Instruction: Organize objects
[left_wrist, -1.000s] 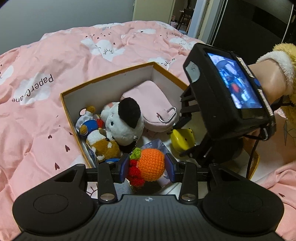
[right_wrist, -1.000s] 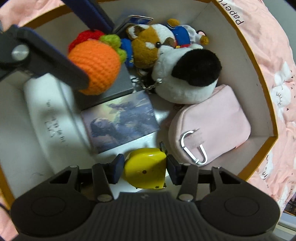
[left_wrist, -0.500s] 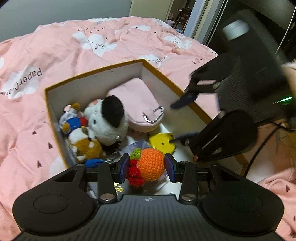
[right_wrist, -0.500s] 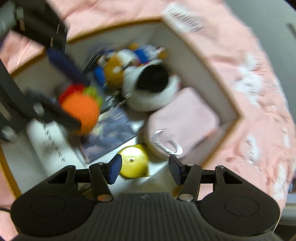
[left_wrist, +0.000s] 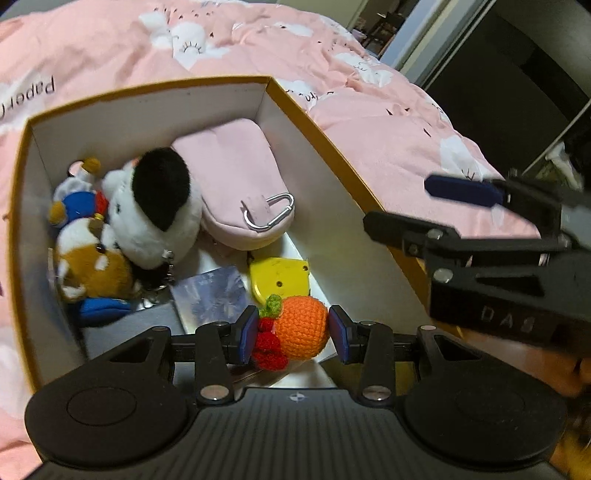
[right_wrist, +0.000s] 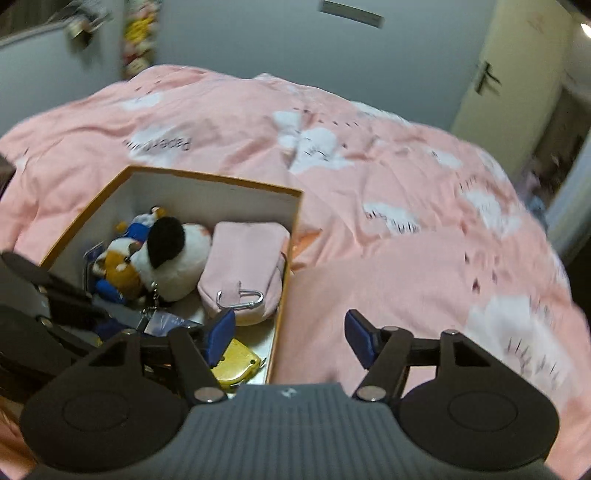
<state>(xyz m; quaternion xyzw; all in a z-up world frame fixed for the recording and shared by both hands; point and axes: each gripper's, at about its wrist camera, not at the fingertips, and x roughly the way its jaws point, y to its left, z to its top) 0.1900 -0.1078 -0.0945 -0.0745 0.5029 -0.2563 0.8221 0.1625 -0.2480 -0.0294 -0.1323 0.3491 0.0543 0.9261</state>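
Pink bedding (right_wrist: 406, 229) lies bare all around your cardboard box (left_wrist: 332, 155), its rim just below your right gripper (right_wrist: 290, 336), whose jaws have just been opening, nothing between them. Your left gripper (left_wrist: 293, 334) clamps the orange crochet toy (left_wrist: 301, 330) above the box floor, near the yellow case (left_wrist: 279, 277).

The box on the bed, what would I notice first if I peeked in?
Probably the orange crochet fruit, pinched in the left gripper just above the box. Next, the black-and-white plush in the middle, beside a pink pouch. The right gripper, jaws just opened and empty, hangs over the pink blanket.
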